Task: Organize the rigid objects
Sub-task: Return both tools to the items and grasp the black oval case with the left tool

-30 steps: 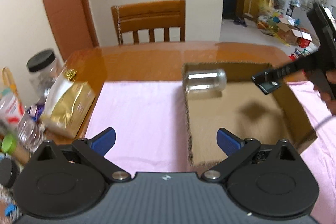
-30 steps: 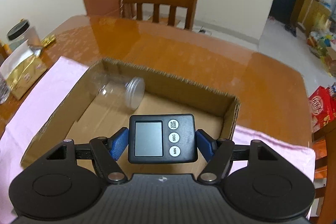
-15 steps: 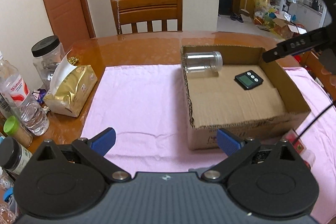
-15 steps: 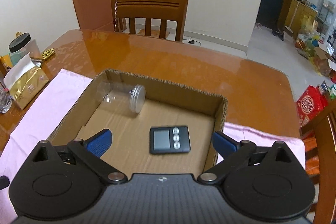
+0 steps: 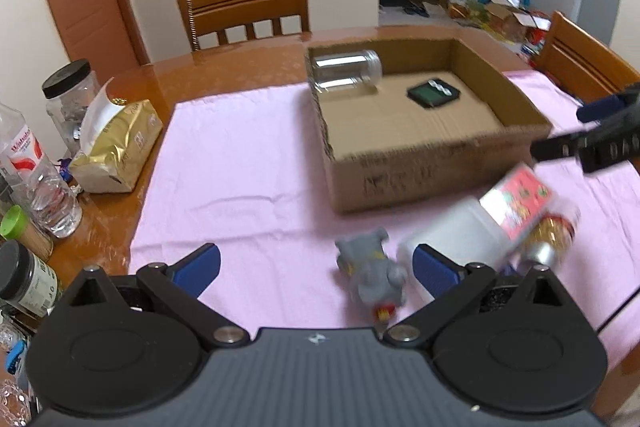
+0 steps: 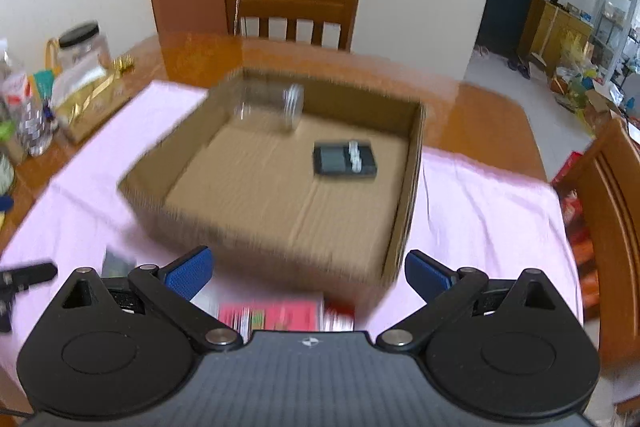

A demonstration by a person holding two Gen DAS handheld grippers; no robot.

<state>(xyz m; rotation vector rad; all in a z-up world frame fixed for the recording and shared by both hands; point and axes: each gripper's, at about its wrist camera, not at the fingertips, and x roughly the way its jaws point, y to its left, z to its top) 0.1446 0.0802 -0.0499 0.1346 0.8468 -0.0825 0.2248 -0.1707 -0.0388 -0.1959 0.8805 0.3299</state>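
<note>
A cardboard box [image 5: 420, 163] stands on the pink cloth [image 5: 240, 167]. Inside it a clear jar [image 5: 346, 71] lies on its side, and a black timer [image 5: 434, 94] lies flat beside it. My left gripper [image 5: 316, 265] is open and empty over the cloth. A grey toy figure [image 5: 372, 271] lies between its fingers. Right of the toy are a white container with a pink label [image 5: 516, 207] and a gold-filled jar [image 5: 554, 231]. My right gripper [image 6: 308, 273] is open and empty, near the box's [image 6: 404, 211] front wall and above the pink-labelled container [image 6: 272, 315].
A gold tissue pack [image 5: 116, 147], a water bottle [image 5: 36, 171] and a black-lidded jar [image 5: 70, 99] crowd the table's left edge. One wooden chair [image 5: 244, 7] stands behind the table, another [image 5: 580, 59] at the right.
The right gripper opened and left the timer in the box, then drew back toward the near side. The left gripper also drew back, bringing the toy and containers into view.
</note>
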